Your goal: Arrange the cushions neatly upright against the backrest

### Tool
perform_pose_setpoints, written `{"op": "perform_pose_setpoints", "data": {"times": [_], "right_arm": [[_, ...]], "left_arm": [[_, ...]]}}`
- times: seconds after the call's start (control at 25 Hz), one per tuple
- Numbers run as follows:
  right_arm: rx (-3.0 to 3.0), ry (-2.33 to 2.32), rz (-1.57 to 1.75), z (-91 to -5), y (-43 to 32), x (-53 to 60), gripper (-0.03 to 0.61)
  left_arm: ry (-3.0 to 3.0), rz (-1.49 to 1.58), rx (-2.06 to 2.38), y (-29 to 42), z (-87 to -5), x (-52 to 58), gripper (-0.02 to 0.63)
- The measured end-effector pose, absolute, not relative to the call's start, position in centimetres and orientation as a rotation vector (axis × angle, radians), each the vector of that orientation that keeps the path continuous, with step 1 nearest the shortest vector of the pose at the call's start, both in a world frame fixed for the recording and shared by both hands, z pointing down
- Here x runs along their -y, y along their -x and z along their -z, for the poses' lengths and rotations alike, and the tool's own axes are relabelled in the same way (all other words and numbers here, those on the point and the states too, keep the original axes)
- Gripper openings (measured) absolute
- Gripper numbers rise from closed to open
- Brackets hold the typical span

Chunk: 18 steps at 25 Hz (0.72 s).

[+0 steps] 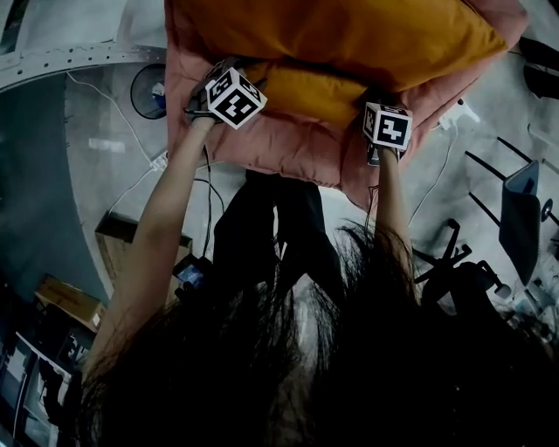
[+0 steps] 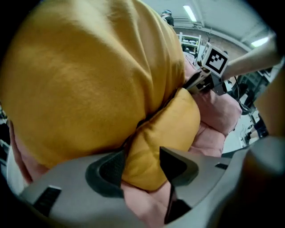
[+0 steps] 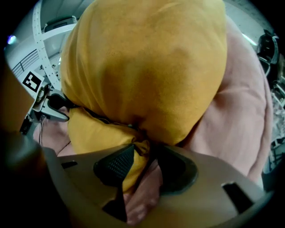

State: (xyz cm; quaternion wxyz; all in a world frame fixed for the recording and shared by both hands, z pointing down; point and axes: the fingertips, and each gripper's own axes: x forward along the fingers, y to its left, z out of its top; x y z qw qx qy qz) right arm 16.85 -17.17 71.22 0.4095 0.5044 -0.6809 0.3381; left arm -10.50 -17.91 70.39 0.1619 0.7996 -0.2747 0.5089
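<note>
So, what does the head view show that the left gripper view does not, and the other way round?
Only the head view: the person's forearms, dark hair, and the floor below with a fan.

Only the left gripper view: the left gripper with its jaws opening, a fold of the orange cushion and some pink fabric between them, and the ceiling lights.

Both: the orange cushion lying against the pink cushion, and the right gripper with its marker cube.

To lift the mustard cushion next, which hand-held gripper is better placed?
Left, probably. The left hand-held gripper has a thick fold of the mustard cushion between its opening jaws; the right hand-held gripper, also opening, has only a thin corner tip plus pink cushion fabric.
</note>
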Motion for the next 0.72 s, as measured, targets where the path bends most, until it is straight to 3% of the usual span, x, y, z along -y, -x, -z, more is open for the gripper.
{"op": "perform_pose_setpoints", "data": {"times": [0.12,0.72], "right_arm": [[1.752,-1.317,-0.888,-69.8,-17.1,16.7,0.183],[2.080,-1.465,-1.002,-56.7,-10.9,9.4,0.181]], "left_arm": [[-2.247,-1.378,0.845,11.2,-69.1,17.3,0.236],[-2.280,-1.001,0.939,10.1,-58.3,9.4,0.234]]}}
